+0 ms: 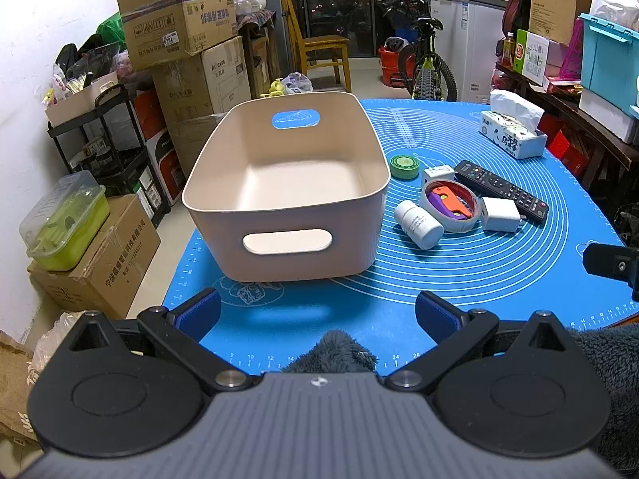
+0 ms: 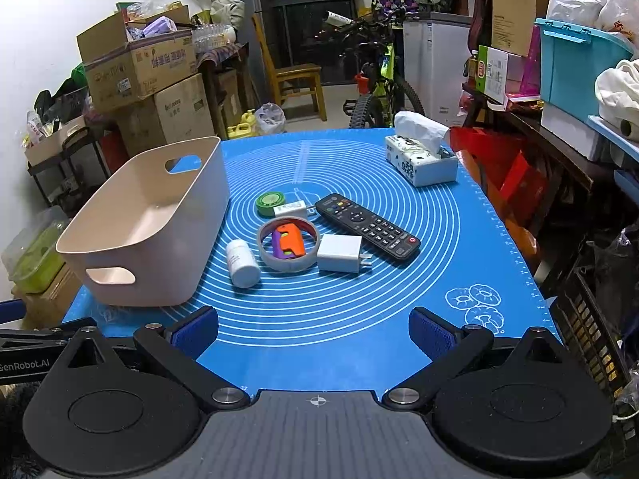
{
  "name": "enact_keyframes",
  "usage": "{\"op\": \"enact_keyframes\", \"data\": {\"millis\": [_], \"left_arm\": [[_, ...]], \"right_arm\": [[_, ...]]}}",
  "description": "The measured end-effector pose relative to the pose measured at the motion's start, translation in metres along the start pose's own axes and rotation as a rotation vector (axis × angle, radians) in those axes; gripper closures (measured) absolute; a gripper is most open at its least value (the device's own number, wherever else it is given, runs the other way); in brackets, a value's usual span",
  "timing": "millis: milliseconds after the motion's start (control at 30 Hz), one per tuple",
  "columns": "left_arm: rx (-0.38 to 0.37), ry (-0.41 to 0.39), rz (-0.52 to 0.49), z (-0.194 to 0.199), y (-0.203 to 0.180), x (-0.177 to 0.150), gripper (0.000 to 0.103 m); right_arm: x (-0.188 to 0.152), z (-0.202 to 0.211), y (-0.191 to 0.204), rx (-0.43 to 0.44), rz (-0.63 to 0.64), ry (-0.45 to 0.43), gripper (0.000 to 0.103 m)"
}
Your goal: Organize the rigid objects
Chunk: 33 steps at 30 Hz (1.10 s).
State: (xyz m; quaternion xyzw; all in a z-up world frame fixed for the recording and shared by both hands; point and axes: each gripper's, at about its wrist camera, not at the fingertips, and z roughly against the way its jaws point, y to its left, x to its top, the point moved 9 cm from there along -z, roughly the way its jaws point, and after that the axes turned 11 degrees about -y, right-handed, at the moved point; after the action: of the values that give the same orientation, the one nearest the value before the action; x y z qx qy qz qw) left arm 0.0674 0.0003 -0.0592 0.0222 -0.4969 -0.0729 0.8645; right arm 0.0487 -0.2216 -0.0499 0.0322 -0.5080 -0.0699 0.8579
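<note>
Not started, by my reading: beige bin [image 1: 279, 199] at bench's left edge empty; pill bottle [image 2: 242, 263], tape ring [image 2: 288, 249], charger [image 2: 340, 254], remote [image 2: 367, 225] mid-bench; left tongs [image 1: 317, 313] and right tongs [image 2: 313, 329] spread, holding nothing.

Clutter around my work surface

At upper left I see stacked cardboard boxes [image 2: 139, 68]; a wooden chair [image 2: 297, 76] stands top centre with a bicycle [image 2: 381, 80] to its right. A tissue box [image 2: 421, 157] sits right of centre on the blue mat [image 2: 359, 339], a teal storage bin [image 2: 575, 64] fills the upper right, and a green lidded container [image 1: 66, 225] lies at left.
</note>
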Motion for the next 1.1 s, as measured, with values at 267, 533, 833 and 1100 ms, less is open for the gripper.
{"op": "enact_keyframes", "data": {"millis": [267, 533, 833, 1100], "left_arm": [[0.0, 0.004, 0.001, -0.0065, -0.0036, -0.0063, 0.001], [0.001, 0.005, 0.001, -0.0086, -0.0044, -0.0085, 0.001], [0.001, 0.007, 0.002, -0.0086, -0.0038, -0.0086, 0.001], [0.006, 0.013, 0.006, -0.0057, 0.0002, -0.0049, 0.001]], "right_arm": [[0.0006, 0.0004, 0.0, 0.0, 0.0, 0.002, 0.002], [0.0011, 0.0006, -0.0001, 0.0, 0.001, 0.003, 0.002], [0.001, 0.0007, -0.0001, 0.0, 0.001, 0.003, 0.002], [-0.0003, 0.0023, 0.0007, 0.0, -0.002, 0.0, 0.002]]}}
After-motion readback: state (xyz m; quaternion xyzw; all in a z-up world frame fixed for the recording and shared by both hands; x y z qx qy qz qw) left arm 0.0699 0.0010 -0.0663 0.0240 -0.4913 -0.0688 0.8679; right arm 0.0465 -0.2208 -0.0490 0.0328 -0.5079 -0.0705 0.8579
